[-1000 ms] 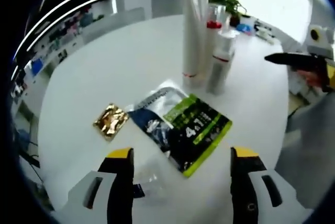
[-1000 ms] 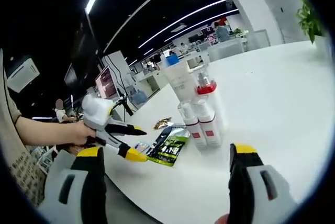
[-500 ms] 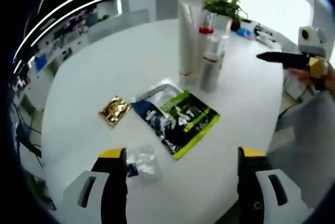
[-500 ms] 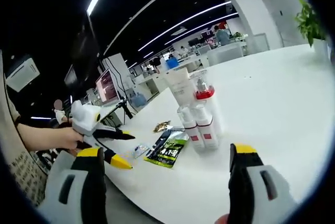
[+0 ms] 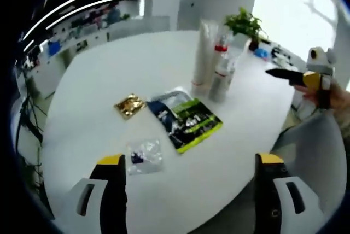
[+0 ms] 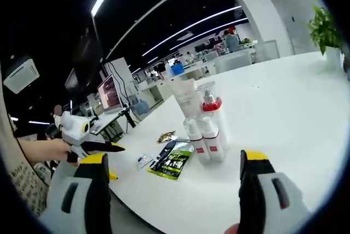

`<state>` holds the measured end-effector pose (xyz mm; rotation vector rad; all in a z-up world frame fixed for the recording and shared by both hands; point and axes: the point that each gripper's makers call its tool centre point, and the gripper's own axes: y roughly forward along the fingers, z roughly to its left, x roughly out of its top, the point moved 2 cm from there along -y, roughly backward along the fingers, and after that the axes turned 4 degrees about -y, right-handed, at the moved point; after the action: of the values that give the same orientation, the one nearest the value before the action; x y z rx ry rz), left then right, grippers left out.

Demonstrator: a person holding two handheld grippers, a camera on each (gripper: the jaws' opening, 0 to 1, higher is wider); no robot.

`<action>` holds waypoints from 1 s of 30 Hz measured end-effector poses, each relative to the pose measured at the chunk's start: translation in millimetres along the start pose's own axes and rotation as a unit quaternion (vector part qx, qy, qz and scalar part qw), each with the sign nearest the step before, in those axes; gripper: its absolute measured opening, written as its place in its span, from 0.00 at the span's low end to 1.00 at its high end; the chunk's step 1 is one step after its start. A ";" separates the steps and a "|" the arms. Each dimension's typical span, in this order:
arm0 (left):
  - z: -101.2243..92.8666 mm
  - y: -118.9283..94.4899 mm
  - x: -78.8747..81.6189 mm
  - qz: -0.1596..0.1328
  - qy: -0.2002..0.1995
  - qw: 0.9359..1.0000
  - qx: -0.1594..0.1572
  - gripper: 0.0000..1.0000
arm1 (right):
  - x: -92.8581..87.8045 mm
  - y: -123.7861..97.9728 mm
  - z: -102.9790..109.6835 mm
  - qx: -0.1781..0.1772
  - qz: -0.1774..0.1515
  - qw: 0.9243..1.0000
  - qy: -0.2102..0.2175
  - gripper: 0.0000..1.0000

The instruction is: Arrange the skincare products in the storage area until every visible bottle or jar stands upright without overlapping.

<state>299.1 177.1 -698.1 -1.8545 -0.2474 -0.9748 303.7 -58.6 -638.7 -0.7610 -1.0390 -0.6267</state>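
Note:
On the round white table [image 5: 109,75] a tall white tube [image 5: 203,53] stands upright with white, red-banded bottles [image 5: 220,72] close beside it; the right gripper view shows the tube [image 6: 186,96] behind the bottles [image 6: 206,135]. A green and black sachet [image 5: 188,123] lies flat over a blue one, near a gold packet [image 5: 130,105] and a clear packet [image 5: 144,154]. My left gripper [image 5: 188,176] is open over the near table edge, holding nothing. My right gripper [image 6: 172,171] is open too, well short of the bottles. The left gripper [image 6: 87,144] shows at the left, held by a hand.
A potted plant [image 5: 245,25] and small items stand at the table's far side. The right gripper [image 5: 298,75] hovers past the table's right edge. Office desks with monitors [image 6: 112,94] lie beyond the table. Bare tabletop spreads left of the packets.
Both grippers have pulled back from the table, so the products look smaller and farther. The bottles, tube and packets have not moved.

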 end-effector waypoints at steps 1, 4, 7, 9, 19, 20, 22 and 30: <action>-0.6 -2.1 -1.2 -0.001 -0.002 1.000 -0.001 0.97 | 0.1 -0.7 -0.3 -0.001 0.000 1.000 0.000 1.00; -2.1 -9.4 -5.8 -0.007 -0.004 1.000 -0.001 0.97 | 0.7 -5.6 -0.1 -0.012 -0.002 1.000 0.003 1.00; 2.3 -15.3 -8.6 -0.014 0.008 1.000 0.024 0.97 | 1.9 -9.0 3.2 -0.021 -0.003 1.000 0.007 1.00; 7.7 -20.7 -11.4 -0.014 0.008 0.999 0.042 0.97 | 3.3 -10.1 6.2 -0.023 -0.005 1.000 0.011 1.00; 29.9 -51.6 -11.8 -0.038 -0.012 0.996 0.086 0.97 | 6.1 -6.8 26.4 -0.024 -0.001 1.000 0.005 1.00; 30.7 -53.7 -13.0 -0.037 -0.011 0.995 0.087 0.97 | 5.3 -6.4 28.2 -0.025 0.001 1.000 0.005 1.00; 30.9 -56.2 -13.5 -0.035 -0.012 0.996 0.087 0.97 | 4.5 -6.5 30.6 -0.024 0.003 1.000 0.003 1.00; 26.9 -53.8 -12.3 -0.035 0.009 0.996 0.081 0.97 | -5.4 -10.9 32.5 -0.030 0.012 0.999 -0.008 1.00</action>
<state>275.2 229.0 -675.8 -1.6988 -0.3711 -0.9897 276.4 -38.5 -631.0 -0.8310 -1.0286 -0.6343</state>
